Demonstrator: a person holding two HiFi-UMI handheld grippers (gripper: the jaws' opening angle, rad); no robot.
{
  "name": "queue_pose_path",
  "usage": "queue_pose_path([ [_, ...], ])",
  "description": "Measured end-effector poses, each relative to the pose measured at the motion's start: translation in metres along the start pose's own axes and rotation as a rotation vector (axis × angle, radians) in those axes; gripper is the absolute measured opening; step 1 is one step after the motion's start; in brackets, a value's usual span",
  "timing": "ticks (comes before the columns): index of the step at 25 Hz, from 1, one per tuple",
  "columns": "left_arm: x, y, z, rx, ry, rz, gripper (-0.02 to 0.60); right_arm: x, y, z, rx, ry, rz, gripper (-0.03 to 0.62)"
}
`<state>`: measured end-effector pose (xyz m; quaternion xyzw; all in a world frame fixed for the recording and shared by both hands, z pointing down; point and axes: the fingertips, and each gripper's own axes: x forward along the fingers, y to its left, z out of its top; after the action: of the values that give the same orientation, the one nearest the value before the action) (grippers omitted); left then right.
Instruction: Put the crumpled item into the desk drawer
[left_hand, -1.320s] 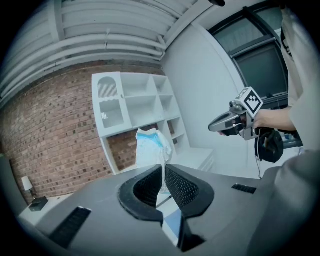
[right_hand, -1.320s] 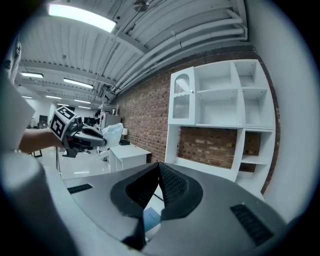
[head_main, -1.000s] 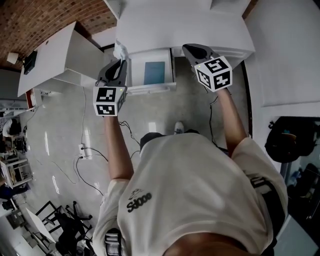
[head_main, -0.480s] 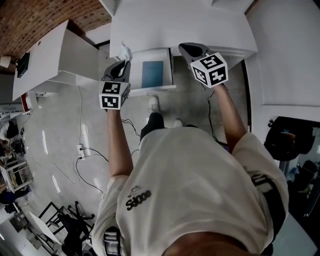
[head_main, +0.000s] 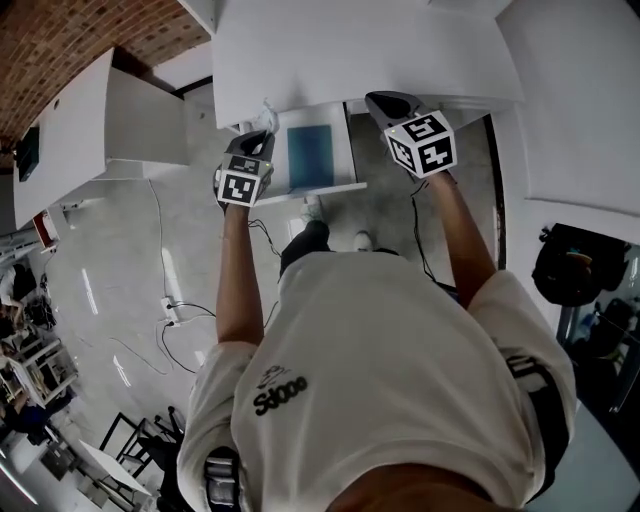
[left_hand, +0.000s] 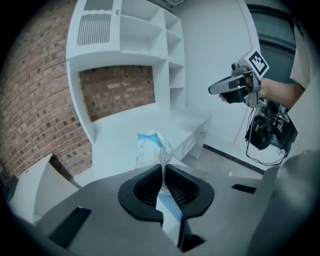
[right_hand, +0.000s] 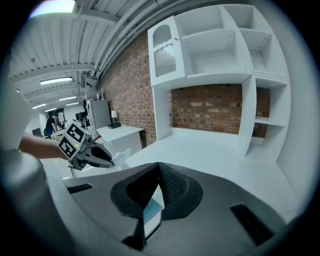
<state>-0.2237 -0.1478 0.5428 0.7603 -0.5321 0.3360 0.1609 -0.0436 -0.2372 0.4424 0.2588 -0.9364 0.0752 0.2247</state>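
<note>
Pinching a crumpled white-and-blue plastic wrapper (left_hand: 150, 146) between its jaws, your left gripper (head_main: 261, 139) holds it at the white desk's (head_main: 350, 50) front edge, just left of the open white drawer (head_main: 320, 189). The wrapper bunches out beyond the jaw tips. Your right gripper (head_main: 386, 101) hangs right of the drawer, jaws together on nothing.

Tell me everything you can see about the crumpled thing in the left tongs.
The crumpled item is a thin, creased white sheet with blue print, looking like plastic film or paper. The left tongs are shut on its lower edge, so it stands bunched up past their tips. In the head view it sits near the desk's front edge, just left of the open drawer, not yet inside. Only the tongs touch it.
</note>
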Motion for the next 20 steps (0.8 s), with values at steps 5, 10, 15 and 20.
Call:
queue_pose_path([
  [5,0.047,0.009,-0.033,0.06,0.101,-0.058,0.032,0.032,-0.001,-0.021,0.041,0.054,-0.018,0.006],
  [10,0.093,0.005,-0.064,0.119,0.197,-0.147,0.032,0.056,0.004,-0.039,-0.011,0.109,0.018,0.006],
  [15,0.131,-0.012,-0.094,0.119,0.259,-0.264,0.032,0.07,-0.003,-0.047,0.038,0.132,0.026,0.005],
  [20,0.175,-0.014,-0.118,0.111,0.305,-0.359,0.032,0.087,-0.015,-0.065,0.064,0.212,-0.009,0.006],
])
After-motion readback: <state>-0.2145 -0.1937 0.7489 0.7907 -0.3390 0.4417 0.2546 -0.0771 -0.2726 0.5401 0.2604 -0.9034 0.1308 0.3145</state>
